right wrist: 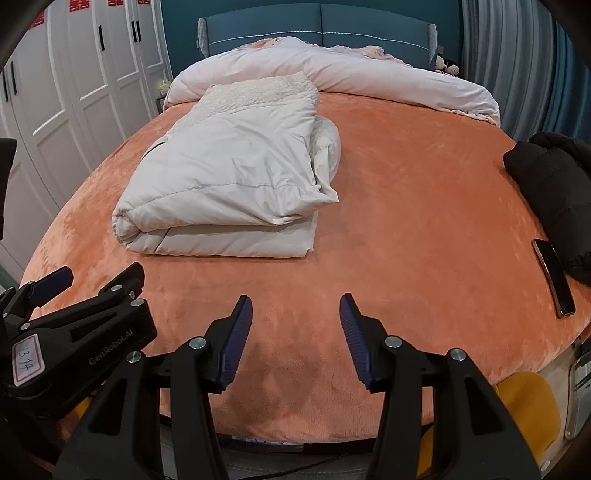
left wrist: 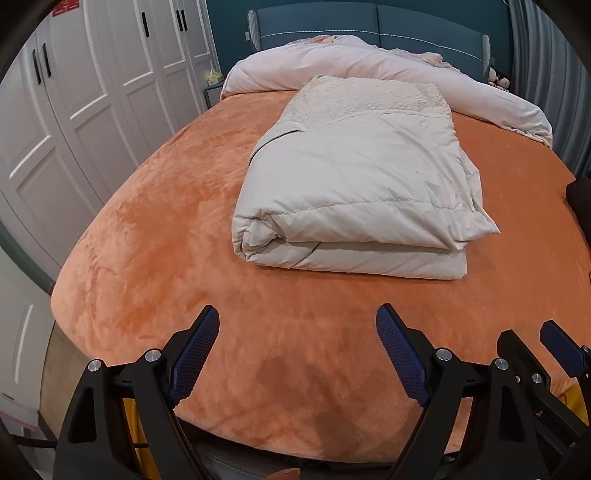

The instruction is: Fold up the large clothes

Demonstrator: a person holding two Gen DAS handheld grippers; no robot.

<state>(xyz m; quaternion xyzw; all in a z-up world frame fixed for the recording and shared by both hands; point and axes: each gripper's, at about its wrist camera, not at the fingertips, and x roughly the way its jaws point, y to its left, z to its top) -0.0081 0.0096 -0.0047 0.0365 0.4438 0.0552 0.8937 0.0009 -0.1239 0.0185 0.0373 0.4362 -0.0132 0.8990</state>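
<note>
Both tongs hover side by side over the bed's (left wrist: 147,229) near edge, left tongs (left wrist: 297,354) and right tongs (right wrist: 295,339) spread wide, empty; the folded white coat (left wrist: 351,184) lies mid-bed, well ahead.

A wide bed (left wrist: 155,229) fills the room, covered in a plush orange blanket (right wrist: 406,192). At its far end stands a padded blue headboard (left wrist: 376,22) against a dark teal wall (left wrist: 227,33). A pale pink duvet (right wrist: 369,74) lies bunched along the far edge. White panelled wardrobe doors (left wrist: 92,92) with black handles run down the left side, red paper cut-outs (right wrist: 77,5) stuck near their tops. Grey-blue curtains (right wrist: 517,74) hang on the right. Light is soft and even.
</note>
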